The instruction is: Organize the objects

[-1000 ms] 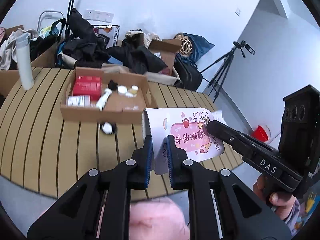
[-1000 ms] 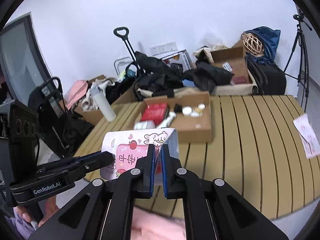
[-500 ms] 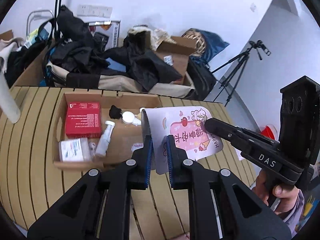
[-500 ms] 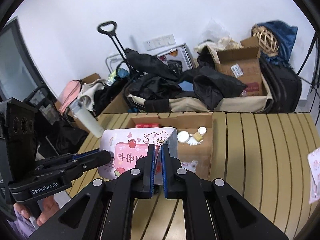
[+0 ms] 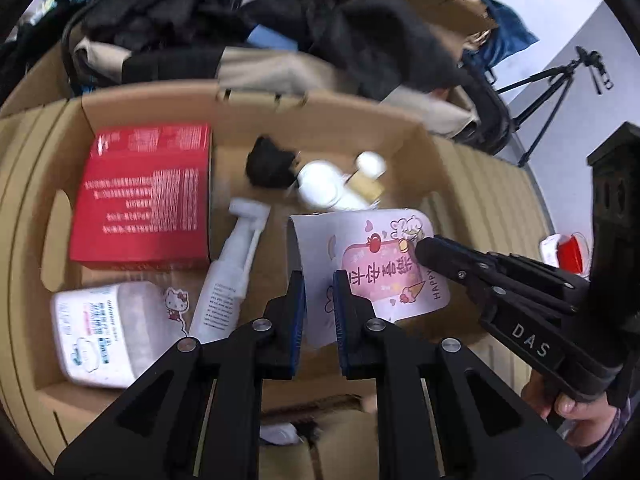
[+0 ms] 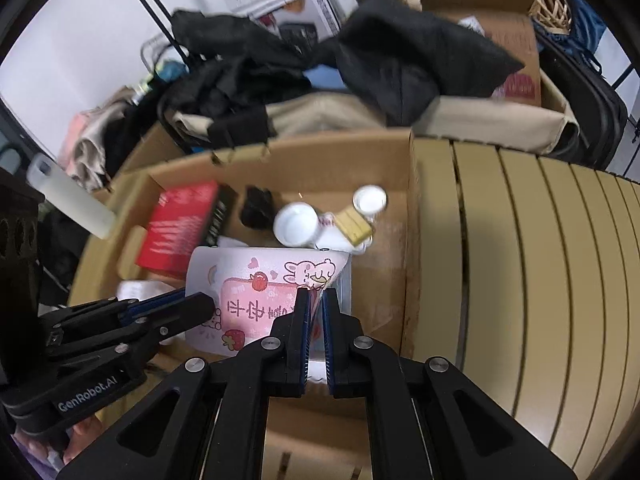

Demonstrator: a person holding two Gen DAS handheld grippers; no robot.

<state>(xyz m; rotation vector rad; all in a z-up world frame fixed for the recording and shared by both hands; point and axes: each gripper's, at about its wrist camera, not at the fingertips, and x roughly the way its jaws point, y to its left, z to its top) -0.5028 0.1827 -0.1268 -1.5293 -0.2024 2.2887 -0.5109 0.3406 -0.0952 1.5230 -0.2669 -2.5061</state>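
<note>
A white and pink printed pouch [image 5: 376,272] with cartoon art hangs over the open cardboard box [image 5: 248,108]. My left gripper [image 5: 319,280] is shut on the pouch's left edge. My right gripper [image 6: 315,296] is shut on its other edge; the pouch [image 6: 256,300] also shows there. The box [image 6: 412,240] holds a red carton [image 5: 144,196], a white tube [image 5: 232,276], a Hello Kitty pack [image 5: 108,328], a black item [image 5: 268,164] and small white jars [image 5: 320,184].
The box stands on a slatted wooden table [image 6: 540,260]. Behind it lie black clothes and bags [image 6: 280,64], another carton [image 6: 500,20] and a white bottle [image 6: 68,196]. A tripod [image 5: 560,84] stands on the floor to the right.
Both grippers have carried the pouch forward and down from in front of the box until it hangs over the box's inside. Both grips are unchanged.
</note>
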